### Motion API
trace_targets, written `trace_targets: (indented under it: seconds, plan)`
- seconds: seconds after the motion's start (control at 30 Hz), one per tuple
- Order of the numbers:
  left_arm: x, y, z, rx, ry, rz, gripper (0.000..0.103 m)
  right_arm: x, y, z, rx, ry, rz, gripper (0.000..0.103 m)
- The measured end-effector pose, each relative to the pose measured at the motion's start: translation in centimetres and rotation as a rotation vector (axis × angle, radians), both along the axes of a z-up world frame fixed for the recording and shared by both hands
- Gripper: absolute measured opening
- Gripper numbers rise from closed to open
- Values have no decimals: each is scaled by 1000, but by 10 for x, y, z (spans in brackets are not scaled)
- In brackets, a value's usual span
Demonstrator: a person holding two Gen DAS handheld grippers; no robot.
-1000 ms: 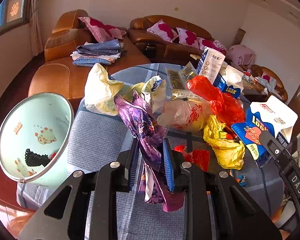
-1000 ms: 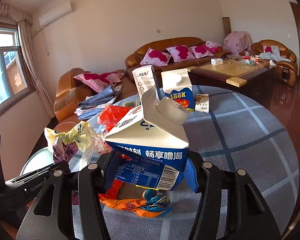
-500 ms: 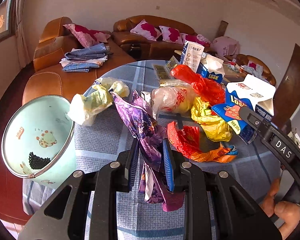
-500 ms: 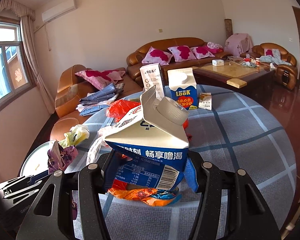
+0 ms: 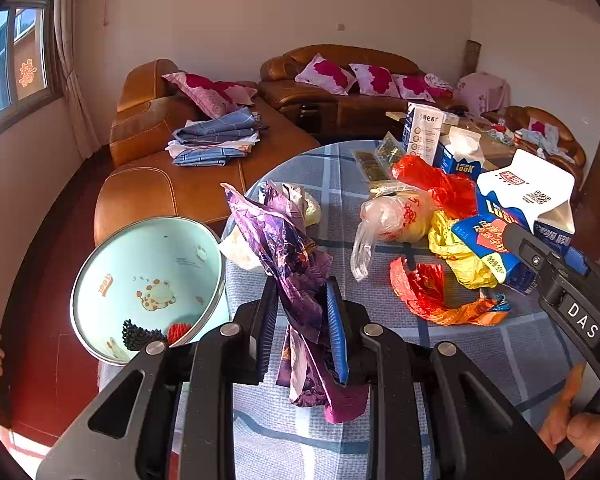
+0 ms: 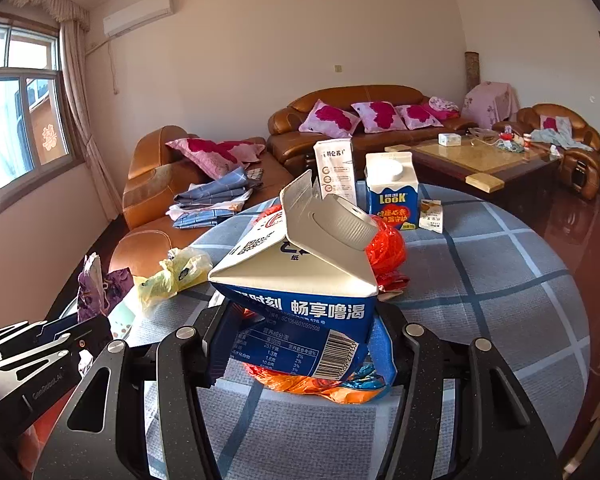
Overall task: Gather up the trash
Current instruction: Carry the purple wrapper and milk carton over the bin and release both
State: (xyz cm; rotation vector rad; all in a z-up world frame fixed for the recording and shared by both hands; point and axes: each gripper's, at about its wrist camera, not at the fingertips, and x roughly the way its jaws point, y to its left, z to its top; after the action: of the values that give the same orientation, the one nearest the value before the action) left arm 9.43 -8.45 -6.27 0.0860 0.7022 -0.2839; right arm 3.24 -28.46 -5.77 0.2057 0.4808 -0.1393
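Note:
My left gripper [image 5: 303, 322] is shut on a crumpled purple wrapper [image 5: 288, 256] and holds it above the table's near left edge, right of a pale blue trash bin [image 5: 148, 284]. My right gripper [image 6: 298, 346] is shut on a blue and white milk carton [image 6: 296, 280], held above an orange wrapper [image 6: 320, 386] on the table. The carton also shows at the right of the left wrist view [image 5: 520, 216], with the right gripper's body under it. The purple wrapper shows at the left of the right wrist view [image 6: 100, 284].
On the round checked table [image 5: 480, 360] lie a yellow bag [image 5: 456, 248], a red bag [image 5: 440, 188], a clear bag [image 5: 392, 216] and a red-orange wrapper [image 5: 432, 292]. Two upright cartons [image 6: 392, 196] stand far back. Brown sofas [image 5: 172, 148] stand behind. The bin holds some trash [image 5: 144, 334].
Both grippers have drawn back and risen a little with their loads. The left gripper has swung so the bin sits closer to its fingers.

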Motion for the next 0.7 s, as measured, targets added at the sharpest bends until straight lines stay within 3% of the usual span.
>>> trace_targets:
  seconds: [0.33,0.7]
  plan:
    - [-3,39,3,-27,-12,46,24,4,36,5,-39,5,60,56]
    - [7,109,-4,-80,-1,171,24,23,89,5,-76,19,173,56]
